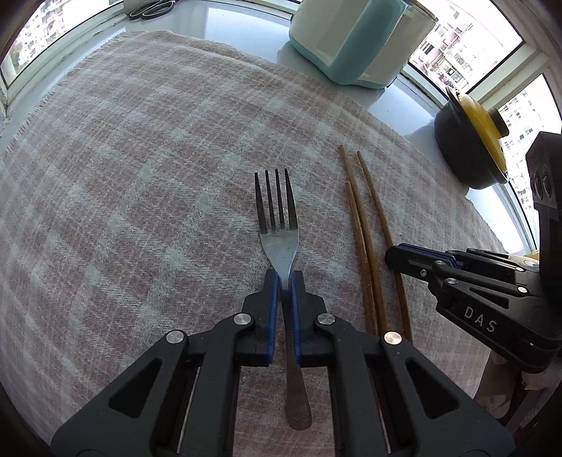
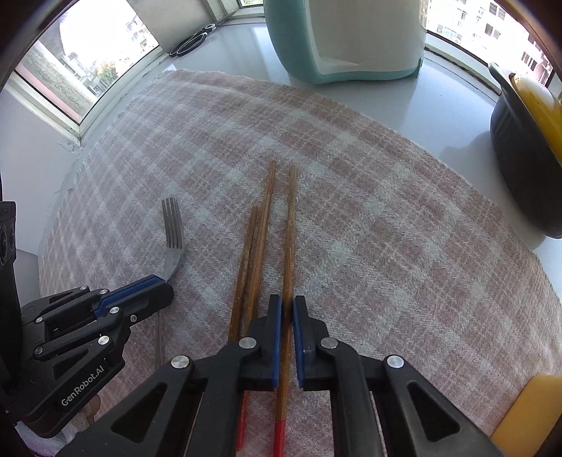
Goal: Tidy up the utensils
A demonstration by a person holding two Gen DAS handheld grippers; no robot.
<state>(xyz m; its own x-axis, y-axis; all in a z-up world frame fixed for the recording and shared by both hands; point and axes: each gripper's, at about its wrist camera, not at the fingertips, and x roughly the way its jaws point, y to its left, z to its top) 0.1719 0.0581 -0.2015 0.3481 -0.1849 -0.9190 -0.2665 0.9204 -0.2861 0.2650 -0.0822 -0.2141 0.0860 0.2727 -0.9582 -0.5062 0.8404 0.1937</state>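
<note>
A steel fork point(image 1: 278, 225) lies on the checked cloth point(image 1: 140, 175), tines pointing away. My left gripper point(image 1: 285, 281) is shut on the fork's neck. Three brown chopsticks point(image 1: 365, 232) with red ends lie side by side to the right of the fork. In the right wrist view my right gripper point(image 2: 287, 306) is shut on the rightmost chopstick point(image 2: 290, 239); the other two chopsticks point(image 2: 254, 253) lie just left of its left finger. The fork point(image 2: 172, 232) and the left gripper point(image 2: 154, 291) show at the left there. The right gripper point(image 1: 397, 258) shows at the right of the left wrist view.
A white and teal appliance point(image 1: 354, 38) stands on the sill beyond the cloth. A dark pot with a yellow lid point(image 1: 470, 140) stands at the right. Black-handled scissors point(image 1: 151, 8) lie at the far left by the window. A yellow object point(image 2: 530, 414) is at the near right.
</note>
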